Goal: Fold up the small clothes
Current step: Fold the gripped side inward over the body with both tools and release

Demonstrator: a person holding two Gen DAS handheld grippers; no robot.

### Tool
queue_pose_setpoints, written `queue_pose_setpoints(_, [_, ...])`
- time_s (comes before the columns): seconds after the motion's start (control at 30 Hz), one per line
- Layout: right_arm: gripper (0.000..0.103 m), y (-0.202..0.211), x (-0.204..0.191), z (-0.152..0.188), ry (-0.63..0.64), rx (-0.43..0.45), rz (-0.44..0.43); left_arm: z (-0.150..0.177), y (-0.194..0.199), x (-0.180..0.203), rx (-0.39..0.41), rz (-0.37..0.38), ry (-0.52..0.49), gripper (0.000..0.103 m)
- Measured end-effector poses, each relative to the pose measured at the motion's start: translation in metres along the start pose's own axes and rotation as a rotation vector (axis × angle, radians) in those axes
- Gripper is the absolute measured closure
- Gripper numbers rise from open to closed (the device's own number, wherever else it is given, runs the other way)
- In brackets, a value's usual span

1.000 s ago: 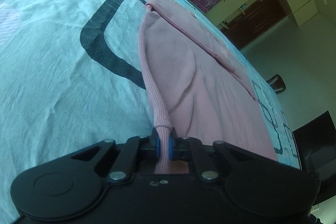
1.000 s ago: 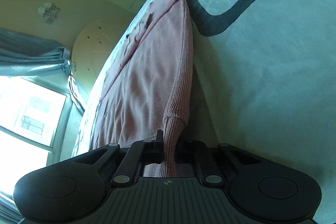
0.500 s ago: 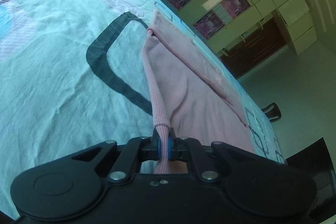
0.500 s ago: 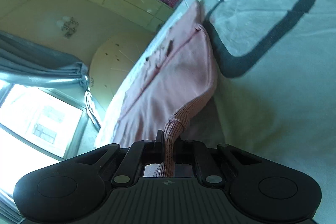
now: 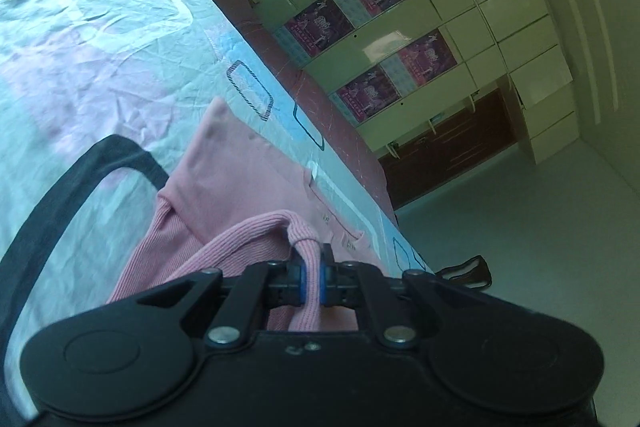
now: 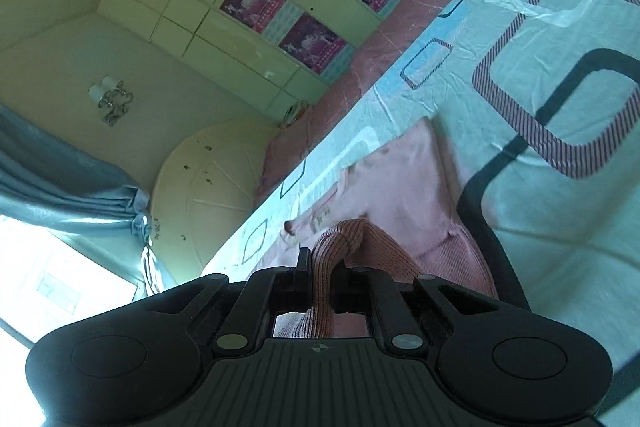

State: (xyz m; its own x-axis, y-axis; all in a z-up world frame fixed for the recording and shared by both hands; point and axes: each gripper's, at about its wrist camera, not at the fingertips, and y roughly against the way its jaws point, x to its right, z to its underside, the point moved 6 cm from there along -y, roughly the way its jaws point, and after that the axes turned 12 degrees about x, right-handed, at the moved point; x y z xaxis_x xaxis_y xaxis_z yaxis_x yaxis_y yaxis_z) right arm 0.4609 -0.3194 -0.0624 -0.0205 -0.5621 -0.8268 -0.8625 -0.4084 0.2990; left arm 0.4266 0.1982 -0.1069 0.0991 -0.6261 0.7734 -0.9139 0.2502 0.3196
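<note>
- Both grippers have carried the sweater's ribbed hem up and forward since a second ago, doubling it over the body.
- Left gripper (image 5: 312, 269) is clamped on the sweater (image 5: 240, 179).
- Right gripper (image 6: 321, 281) pinches the hem too.
- Sweater lies on the bedsheet (image 5: 100, 67), near its edge.

Pink ribbed sweater (image 5: 240, 179); pale blue bedsheet (image 5: 100, 39) (dark and striped rounded squares).

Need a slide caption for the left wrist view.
Left gripper pinches the pink garment's ribbed edge above the patterned bedsheet.
</note>
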Motion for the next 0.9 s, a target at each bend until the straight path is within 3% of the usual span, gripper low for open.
queue_pose_setpoints(0.27, [0.096, -0.131, 0.048, -0.03, -0.076, -0.081, 0.13, -0.03, -0.12, -0.03, -0.091, -0.108, -0.012, 0.099])
queue_pose_setpoints(0.43, [0.096, -0.185, 0.079, -0.028, -0.126, -0.121, 0.172, -0.031, -0.168, -0.052, -0.169, -0.149, -0.034, 0.098])
queue_pose_setpoints(0.47, [0.096, -0.191, 0.082, -0.029, -0.133, -0.12, 0.156, -0.031, -0.172, -0.052, -0.173, -0.142, -0.037, 0.095])
queue_pose_setpoints(0.5, [0.095, -0.195, 0.084, -0.03, -0.143, -0.116, 0.144, -0.033, -0.175, -0.052, -0.169, -0.139, -0.045, 0.084])
queue_pose_setpoints(0.53, [0.082, -0.196, 0.086, -0.032, -0.148, -0.106, 0.15, -0.037, -0.176, -0.051, -0.158, -0.132, -0.046, 0.077])
queue_pose_setpoints(0.57, [0.051, -0.195, 0.087, -0.036, -0.144, -0.078, 0.157, -0.041, -0.174, -0.047, -0.144, -0.116, -0.042, 0.063])
queue_pose_setpoints(0.6, [0.036, -0.189, 0.082, -0.042, -0.125, -0.024, 0.149, -0.045, -0.17, -0.044, -0.12, -0.1, -0.051, 0.045])
queue_pose_setpoints(0.63, [0.022, -0.183, 0.077, -0.049, -0.11, 0.017, 0.133, -0.05, -0.165, -0.04, -0.083, -0.097, -0.078, 0.033])
queue_pose_setpoints(0.67, [0.022, -0.18, 0.075, -0.054, -0.109, 0.032, 0.109, -0.056, -0.159, -0.035, -0.042, -0.096, -0.123, 0.02])
queue_pose_setpoints(0.7, [0.022, -0.177, 0.074, -0.057, -0.097, 0.035, 0.095, -0.06, -0.156, -0.032, -0.033, -0.09, -0.173, 0.023])
queue_pose_setpoints(0.8, [0.024, -0.177, 0.064, -0.061, 0.11, 0.007, 0.124, -0.062, -0.163, -0.024, -0.099, -0.089, -0.347, 0.038])
queue_pose_setpoints(0.87, [0.043, -0.188, 0.055, -0.055, 0.239, -0.055, 0.133, -0.056, -0.173, -0.017, -0.156, -0.1, -0.508, 0.04])
queue_pose_setpoints(0.9, [0.045, -0.192, 0.052, -0.052, 0.295, -0.075, 0.139, -0.051, -0.179, -0.015, -0.189, -0.1, -0.57, 0.043])
